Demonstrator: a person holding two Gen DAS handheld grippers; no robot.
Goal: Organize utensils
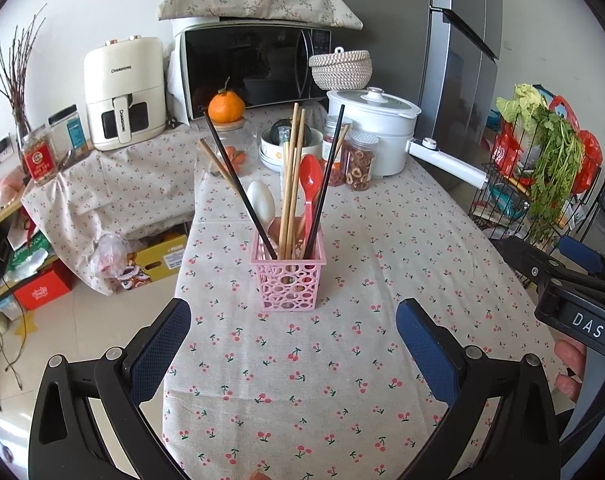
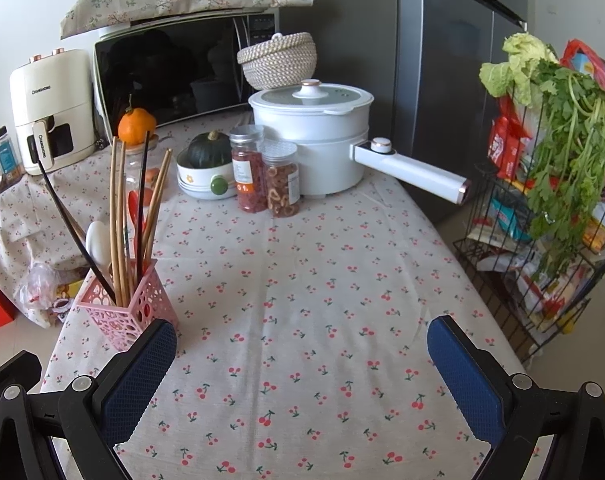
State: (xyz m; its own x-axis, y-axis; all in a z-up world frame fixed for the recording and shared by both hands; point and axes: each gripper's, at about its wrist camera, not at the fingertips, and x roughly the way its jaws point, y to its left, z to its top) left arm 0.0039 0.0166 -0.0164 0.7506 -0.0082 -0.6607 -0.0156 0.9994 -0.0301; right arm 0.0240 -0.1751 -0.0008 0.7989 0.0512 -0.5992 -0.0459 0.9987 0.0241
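Utensils upright in the pink holder, both tools empty

Utensils fill the pink lattice holder (image 1: 288,278) that stands on the cherry-print cloth of the worktop (image 1: 342,360): wooden chopsticks (image 1: 292,184), two black chopsticks (image 1: 238,184) leaning out to either side, a red spoon (image 1: 311,184) and a white spoon (image 1: 261,200), all with their handles down in the holder.

The left gripper (image 1: 293,344) hangs just in front of the holder with its jaws spread wide and nothing between them. The right gripper (image 2: 302,364) is off to the side, over bare cloth, its jaws equally wide and empty; the holder sits just beyond its left pad. Fingers of a hand (image 1: 570,368) show at the edge of the left view, on the right tool.

Farther back on the worktop stand a white electric pot (image 2: 314,136), two clear jars (image 2: 264,176), a bowl holding a dark squash (image 2: 206,168) and an orange (image 1: 225,107).
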